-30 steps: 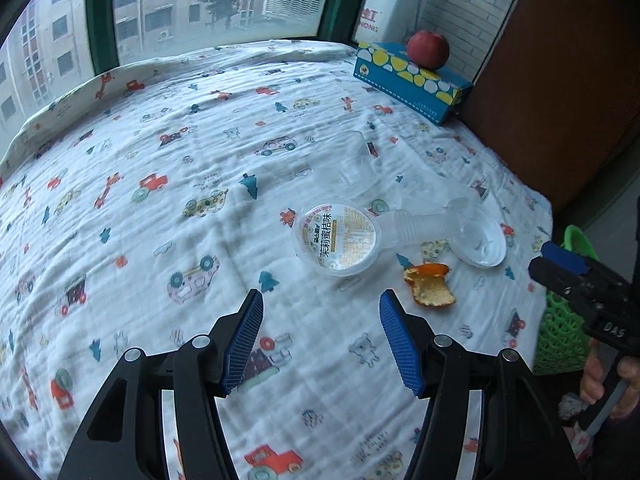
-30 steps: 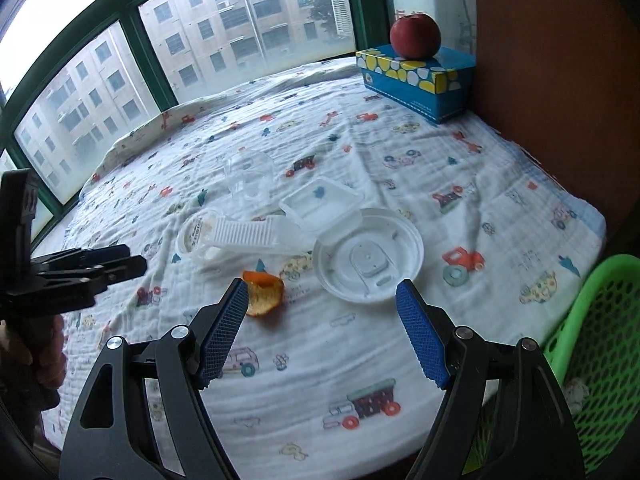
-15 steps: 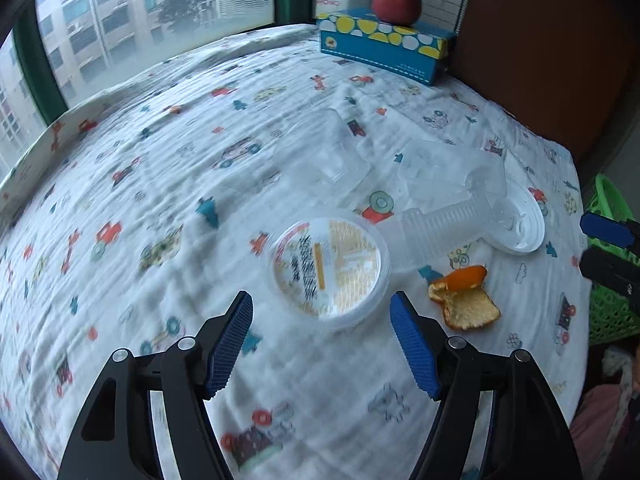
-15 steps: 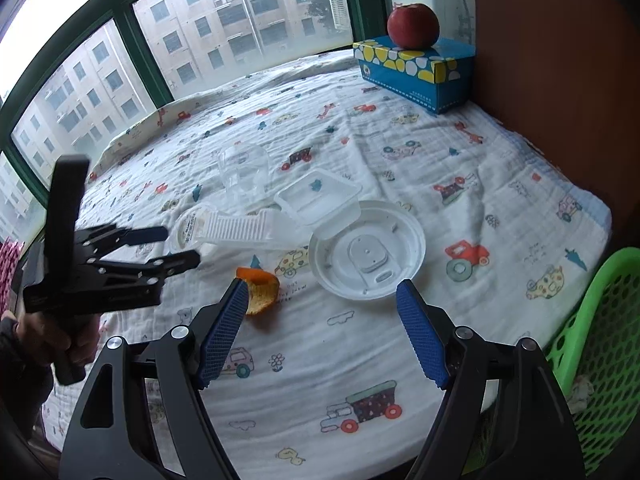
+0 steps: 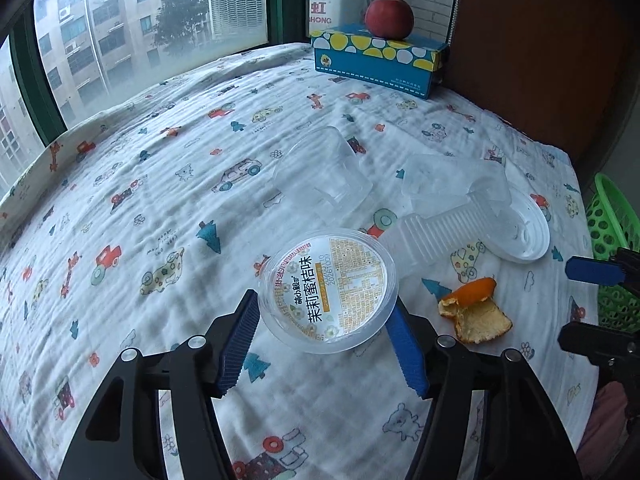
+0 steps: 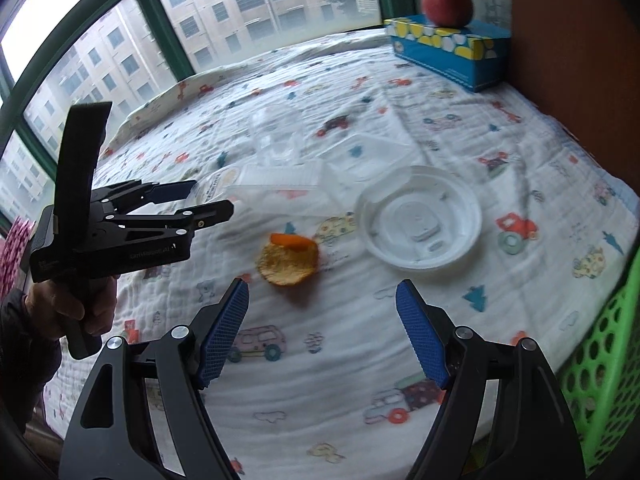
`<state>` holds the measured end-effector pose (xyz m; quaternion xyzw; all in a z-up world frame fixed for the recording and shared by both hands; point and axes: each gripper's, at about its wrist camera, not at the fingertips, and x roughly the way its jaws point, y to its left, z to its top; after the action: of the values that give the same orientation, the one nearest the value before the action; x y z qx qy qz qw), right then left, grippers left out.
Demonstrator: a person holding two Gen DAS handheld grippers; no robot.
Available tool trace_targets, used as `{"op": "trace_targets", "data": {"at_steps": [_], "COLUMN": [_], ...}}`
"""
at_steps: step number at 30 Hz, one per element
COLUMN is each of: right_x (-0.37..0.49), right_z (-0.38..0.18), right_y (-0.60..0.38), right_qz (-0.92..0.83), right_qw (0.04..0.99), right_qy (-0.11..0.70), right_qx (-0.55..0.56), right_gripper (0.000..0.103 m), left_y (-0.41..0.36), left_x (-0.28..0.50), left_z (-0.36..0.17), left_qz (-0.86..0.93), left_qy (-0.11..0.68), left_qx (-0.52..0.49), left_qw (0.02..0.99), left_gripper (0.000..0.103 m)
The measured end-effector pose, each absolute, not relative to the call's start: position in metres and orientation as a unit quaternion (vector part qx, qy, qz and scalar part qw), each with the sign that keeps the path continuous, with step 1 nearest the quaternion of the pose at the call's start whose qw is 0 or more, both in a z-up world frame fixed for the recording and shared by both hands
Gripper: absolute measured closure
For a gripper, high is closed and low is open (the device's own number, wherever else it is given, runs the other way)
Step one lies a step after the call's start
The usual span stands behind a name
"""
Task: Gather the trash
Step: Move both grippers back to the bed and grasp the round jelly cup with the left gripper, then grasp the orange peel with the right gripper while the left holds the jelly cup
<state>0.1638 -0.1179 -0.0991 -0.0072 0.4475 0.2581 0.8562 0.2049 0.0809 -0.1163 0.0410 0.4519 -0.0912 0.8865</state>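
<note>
Left gripper (image 5: 324, 316) has advanced until its parted fingers flank the cup (image 5: 328, 290) just left of the peel (image 5: 474, 312), grasp step pending closure; right gripper (image 6: 322, 332), open, hovers short of the peel.

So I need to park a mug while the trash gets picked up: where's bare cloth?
Free: the cloth left of the labelled cup, toward the window, and the near strip by the basket. Crowded: cup, lid, peel and clear tubs mid-bed.
</note>
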Motion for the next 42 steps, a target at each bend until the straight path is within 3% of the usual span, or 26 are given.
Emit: {"op": "trace_targets", "data": {"at_steps": [17, 27, 42], "right_x": [0.188, 0.179, 0.126], "right_z": [-0.134, -0.13, -0.075], "right_y": [-0.063, -0.058, -0.122], "right_qz": [0.271, 0.256, 0.227], "right_qw": [0.843, 0.855, 0.884], "right_qy": [0.46, 0.44, 0.408], "right_qx": [-0.073, -0.104, -0.028], "right_gripper": [0.042, 0.064, 0.066], "left_y": [0.125, 0.123, 0.077], "left_x": [0.165, 0.157, 0.13], "left_z": [-0.083, -0.079, -0.045], "left_qz": [-0.057, -0.058, -0.099], "left_qy": [0.438, 0.436, 0.41], "left_qx": [-0.007, -0.01, 0.002], "left_qw": [0.897, 0.898, 0.907], "left_gripper": [0.042, 0.042, 0.042]}}
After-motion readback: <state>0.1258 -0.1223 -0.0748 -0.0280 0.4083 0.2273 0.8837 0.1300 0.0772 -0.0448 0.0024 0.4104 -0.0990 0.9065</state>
